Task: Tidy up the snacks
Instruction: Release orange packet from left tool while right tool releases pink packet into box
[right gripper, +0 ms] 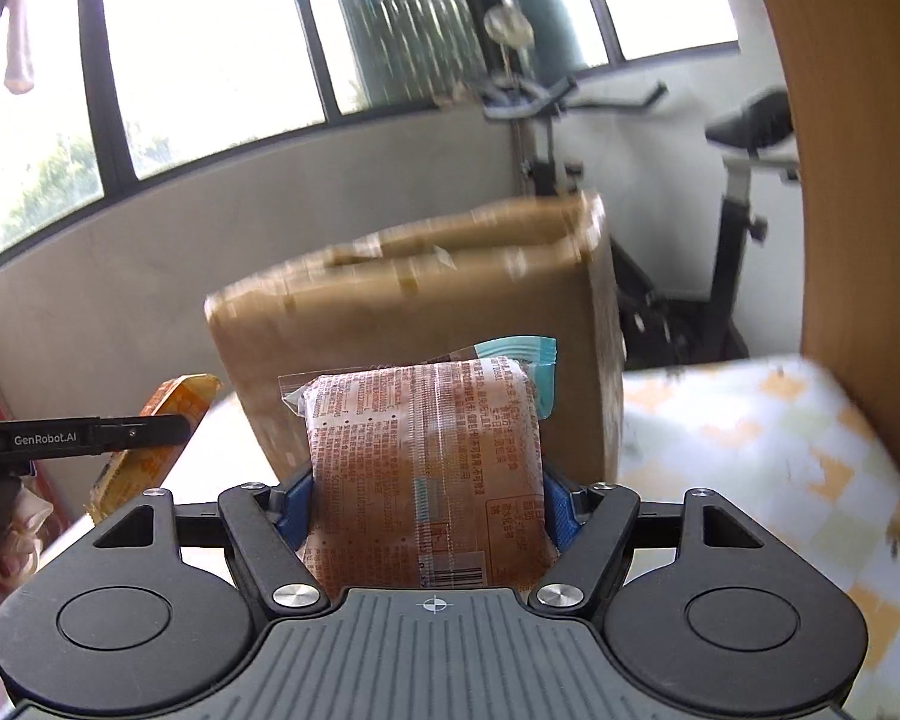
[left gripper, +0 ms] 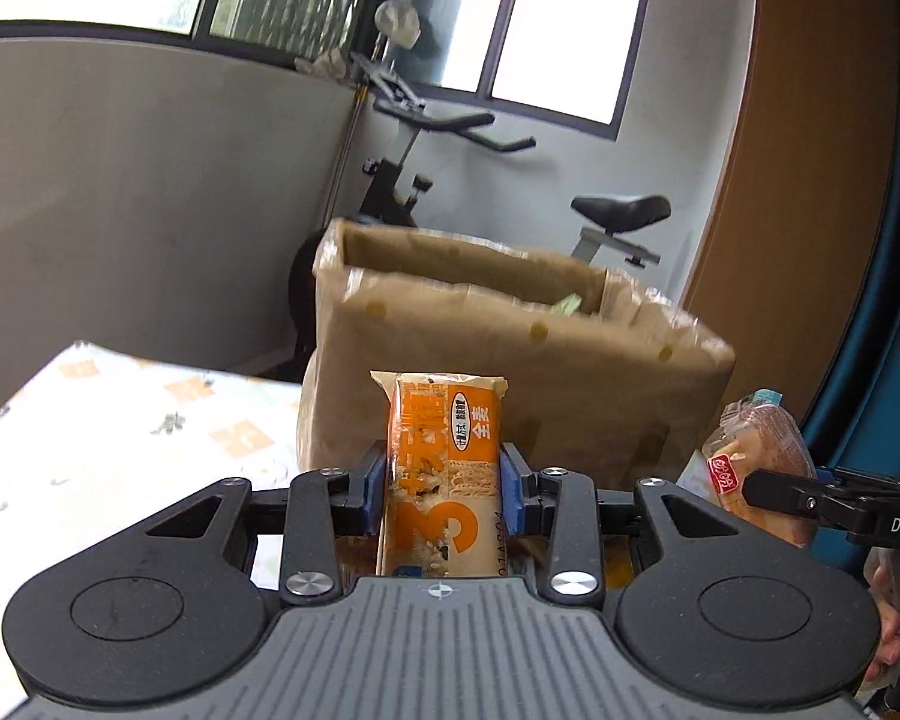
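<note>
Box (left gripper: 510, 360) blurred, contents mostly hidden | left jaws grip orange bar (left gripper: 444, 468) | right jaws grip bread packet (right gripper: 426, 468)

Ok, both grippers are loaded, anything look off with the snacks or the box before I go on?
Nothing stands out. The left gripper clamps the orange snack bar upright, the right gripper holds the bread packet squarely. The cardboard box stands open on the table; blur hides finer detail.

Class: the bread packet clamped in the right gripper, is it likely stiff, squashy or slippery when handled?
The bread packet probably squashes easily: it bulges between the right gripper's blue pads. Its glossy clear wrapper looks somewhat slippery. It likely weighs little, standing upright in a side grip.
</note>
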`<state>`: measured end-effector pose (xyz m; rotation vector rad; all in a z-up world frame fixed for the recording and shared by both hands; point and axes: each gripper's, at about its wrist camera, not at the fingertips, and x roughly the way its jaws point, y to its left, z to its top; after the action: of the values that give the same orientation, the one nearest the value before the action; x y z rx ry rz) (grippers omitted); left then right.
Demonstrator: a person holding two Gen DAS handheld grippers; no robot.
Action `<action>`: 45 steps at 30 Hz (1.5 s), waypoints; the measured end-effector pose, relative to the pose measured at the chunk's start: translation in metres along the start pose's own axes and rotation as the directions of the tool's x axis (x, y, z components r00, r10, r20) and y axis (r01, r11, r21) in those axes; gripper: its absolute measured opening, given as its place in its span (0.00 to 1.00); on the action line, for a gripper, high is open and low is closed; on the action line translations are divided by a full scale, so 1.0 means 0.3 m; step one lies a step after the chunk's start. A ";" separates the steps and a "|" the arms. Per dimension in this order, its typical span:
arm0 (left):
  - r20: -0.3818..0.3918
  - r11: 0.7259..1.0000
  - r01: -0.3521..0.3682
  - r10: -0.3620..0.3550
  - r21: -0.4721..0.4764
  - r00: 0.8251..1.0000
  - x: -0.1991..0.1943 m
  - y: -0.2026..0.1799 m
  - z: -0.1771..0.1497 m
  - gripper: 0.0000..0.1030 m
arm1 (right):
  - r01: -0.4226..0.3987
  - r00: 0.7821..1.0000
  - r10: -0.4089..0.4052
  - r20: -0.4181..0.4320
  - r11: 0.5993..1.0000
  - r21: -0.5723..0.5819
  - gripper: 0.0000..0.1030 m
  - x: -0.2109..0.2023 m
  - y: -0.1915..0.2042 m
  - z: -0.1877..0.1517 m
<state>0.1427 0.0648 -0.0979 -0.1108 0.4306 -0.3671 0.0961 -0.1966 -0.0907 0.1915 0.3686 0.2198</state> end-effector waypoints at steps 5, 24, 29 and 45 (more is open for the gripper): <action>0.104 0.999 0.025 -0.029 0.035 0.994 0.006 -0.032 0.151 0.38 | -0.033 0.994 0.037 0.104 0.999 -0.043 0.66 0.033 0.004 0.183; 0.050 0.996 -0.046 0.042 0.078 0.998 0.350 -0.066 0.365 0.46 | 0.129 0.990 -0.122 0.071 0.987 -0.100 0.69 0.468 -0.067 0.344; 0.059 0.995 -0.062 0.057 0.084 0.997 0.323 -0.040 0.337 0.70 | 0.109 0.991 -0.102 0.090 0.991 -0.076 0.81 0.430 -0.062 0.327; 0.040 0.998 -0.053 0.052 0.031 0.998 0.163 0.069 0.294 0.70 | 0.071 0.992 -0.067 0.105 0.997 -0.032 0.70 0.253 -0.073 0.259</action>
<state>0.2283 0.0683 -0.0409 -0.0753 0.3881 -0.3195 0.1982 -0.2099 -0.0500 0.1540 0.2676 0.1477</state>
